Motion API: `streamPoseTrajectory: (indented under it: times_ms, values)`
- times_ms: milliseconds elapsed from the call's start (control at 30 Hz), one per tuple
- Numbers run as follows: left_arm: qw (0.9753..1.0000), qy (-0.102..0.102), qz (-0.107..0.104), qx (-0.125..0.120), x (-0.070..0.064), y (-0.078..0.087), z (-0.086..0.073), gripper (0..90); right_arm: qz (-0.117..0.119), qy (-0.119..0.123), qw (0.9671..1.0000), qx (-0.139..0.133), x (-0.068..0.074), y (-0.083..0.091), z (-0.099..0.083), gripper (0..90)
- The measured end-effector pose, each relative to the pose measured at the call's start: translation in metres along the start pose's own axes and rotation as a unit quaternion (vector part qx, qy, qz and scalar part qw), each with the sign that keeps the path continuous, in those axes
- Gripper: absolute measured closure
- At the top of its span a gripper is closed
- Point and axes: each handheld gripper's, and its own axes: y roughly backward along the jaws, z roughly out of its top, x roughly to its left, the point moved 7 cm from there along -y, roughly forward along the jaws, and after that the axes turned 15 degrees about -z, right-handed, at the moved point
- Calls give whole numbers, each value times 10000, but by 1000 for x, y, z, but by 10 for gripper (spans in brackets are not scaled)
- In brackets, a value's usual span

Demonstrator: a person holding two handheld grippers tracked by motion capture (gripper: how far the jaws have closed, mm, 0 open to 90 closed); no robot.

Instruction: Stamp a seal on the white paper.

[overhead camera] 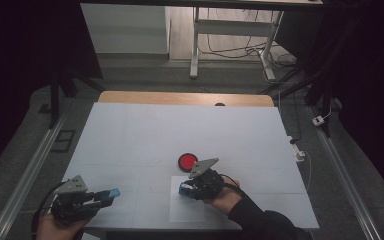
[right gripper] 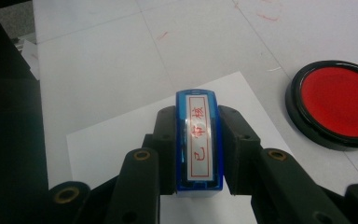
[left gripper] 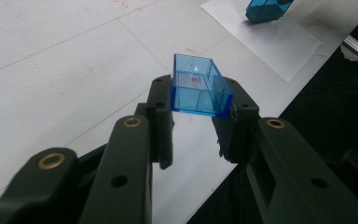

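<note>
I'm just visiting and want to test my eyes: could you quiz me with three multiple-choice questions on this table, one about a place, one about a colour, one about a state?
1. Where does the ink pad lie?
A. beyond the paper sheet
B. on the sheet
C. at the table's left edge

2. What colour is its inside?
A. blue
B. red
C. green

3. What is the left gripper doing?
A. hanging open
B. gripping the pad
C. gripping a clear blue cap

Answers: 1 A, it sits on bare table past the sheet. 2 B, red disc in black rim. 3 C, jaws clamp the cap's sides.

Grey floor (overhead camera: 145, 75) seen beyond the white-topped table (overhead camera: 130, 130) — a white desk frame (overhead camera: 230, 30) stands behind, cables (overhead camera: 240, 50) tangled beneath (both sides lost in darkness).
</note>
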Motion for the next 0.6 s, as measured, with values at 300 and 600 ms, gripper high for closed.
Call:
streamPoseTrajectory:
  times_ms: [300,600]
  values:
    - [10000,0,-3,0,0,0,0,688,12,5,10000,29,0,-4,-2,704]
    - [10000,-12,9,13,0,0,0,688,61,-10,10000,13,0,-5,-3,707]
